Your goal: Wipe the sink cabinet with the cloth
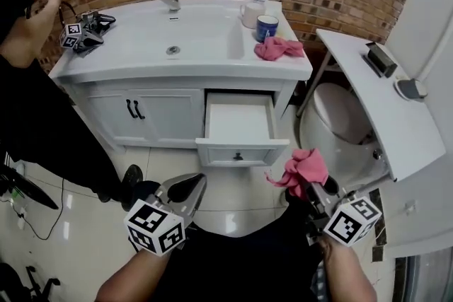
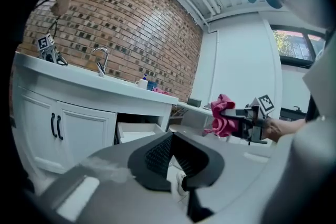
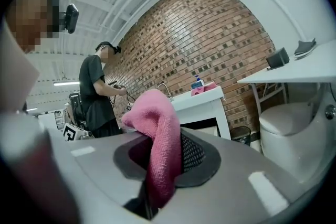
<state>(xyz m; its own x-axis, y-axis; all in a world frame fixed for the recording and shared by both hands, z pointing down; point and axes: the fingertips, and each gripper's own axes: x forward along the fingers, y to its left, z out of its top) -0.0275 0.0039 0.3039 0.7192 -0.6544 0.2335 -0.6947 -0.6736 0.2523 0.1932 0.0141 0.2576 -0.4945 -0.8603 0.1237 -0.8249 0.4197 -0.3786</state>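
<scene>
Left gripper [image 1: 185, 189], right gripper [image 1: 313, 189]: grey shells, black ribbed pads [image 2: 156, 153]. White marker cube [image 1: 154, 226] with black squares at each one's 6 o'clock. Wearer's black top [image 1: 241, 262].

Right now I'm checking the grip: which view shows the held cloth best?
The right gripper view: the cloth fills it, clamped between the jaws. The head view shows it bunched at the tip of the right gripper; the left gripper view shows it small, from the side.
</scene>
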